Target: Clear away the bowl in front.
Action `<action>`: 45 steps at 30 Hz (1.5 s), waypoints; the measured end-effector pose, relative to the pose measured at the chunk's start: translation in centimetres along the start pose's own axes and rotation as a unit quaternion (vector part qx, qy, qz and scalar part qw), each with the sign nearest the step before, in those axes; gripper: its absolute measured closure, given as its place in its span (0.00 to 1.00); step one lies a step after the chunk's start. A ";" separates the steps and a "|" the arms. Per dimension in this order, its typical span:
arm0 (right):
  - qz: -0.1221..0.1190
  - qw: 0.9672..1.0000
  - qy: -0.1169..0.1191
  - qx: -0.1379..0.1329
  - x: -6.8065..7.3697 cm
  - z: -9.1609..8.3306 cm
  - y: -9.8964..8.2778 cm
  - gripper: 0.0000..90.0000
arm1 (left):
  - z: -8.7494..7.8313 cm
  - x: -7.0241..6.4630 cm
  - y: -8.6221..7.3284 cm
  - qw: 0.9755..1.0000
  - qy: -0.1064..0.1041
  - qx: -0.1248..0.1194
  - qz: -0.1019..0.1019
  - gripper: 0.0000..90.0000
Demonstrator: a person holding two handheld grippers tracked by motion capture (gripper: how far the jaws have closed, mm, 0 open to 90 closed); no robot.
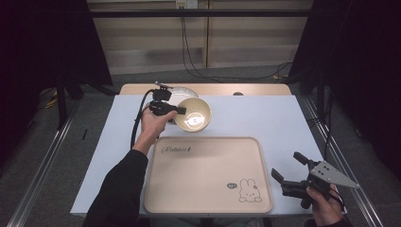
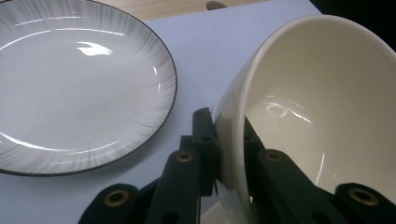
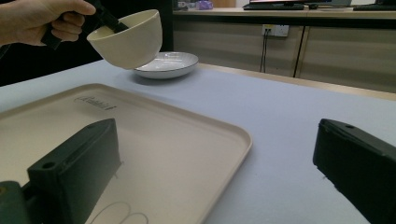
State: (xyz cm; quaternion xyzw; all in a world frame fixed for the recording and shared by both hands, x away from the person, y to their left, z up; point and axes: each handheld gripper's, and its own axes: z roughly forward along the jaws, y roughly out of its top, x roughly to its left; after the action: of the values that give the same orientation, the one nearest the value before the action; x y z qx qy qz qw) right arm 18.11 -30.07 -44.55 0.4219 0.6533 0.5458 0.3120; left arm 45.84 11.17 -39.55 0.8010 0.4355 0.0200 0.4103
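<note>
A cream bowl (image 1: 194, 114) hangs tilted above the table at the back, just beyond the tray's far edge. My left gripper (image 1: 182, 110) is shut on its rim; in the left gripper view the rim of the bowl (image 2: 322, 107) is pinched between the two black jaws. From the right gripper view the bowl (image 3: 133, 39) is clearly lifted off the table. Behind it lies a white plate (image 1: 182, 92) with a dark rim, also seen as the plate (image 2: 79, 88) and the plate (image 3: 168, 64). My right gripper (image 1: 289, 169) stands open at the front right, nothing between its jaws.
A large beige tray (image 1: 208, 175) with a rabbit drawing fills the front middle of the white table. Its near corner (image 3: 196, 154) lies between the right gripper's jaws in that view. Cables run across the floor behind the table.
</note>
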 end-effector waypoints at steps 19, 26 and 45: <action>0.000 1.000 0.000 0.000 0.0 0.0 0.0 0.00 | 1.9 -2.5 -0.2 0.999 -0.030 0.021 0.023 0.93; 0.000 1.000 0.000 0.000 0.0 0.0 0.0 0.00 | 2.9 -3.7 -0.2 0.999 -0.037 0.028 0.026 0.93; -0.001 1.000 0.002 0.000 0.0 0.0 0.0 0.00 | 6.7 -7.9 0.0 0.995 -0.073 0.054 0.052 0.93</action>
State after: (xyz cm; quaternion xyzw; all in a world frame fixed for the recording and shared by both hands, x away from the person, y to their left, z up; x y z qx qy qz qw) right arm 18.12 -30.08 -44.55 0.4206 0.6538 0.5465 0.3115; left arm 43.58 1.26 -41.43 0.8428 0.3623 -0.0404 0.3959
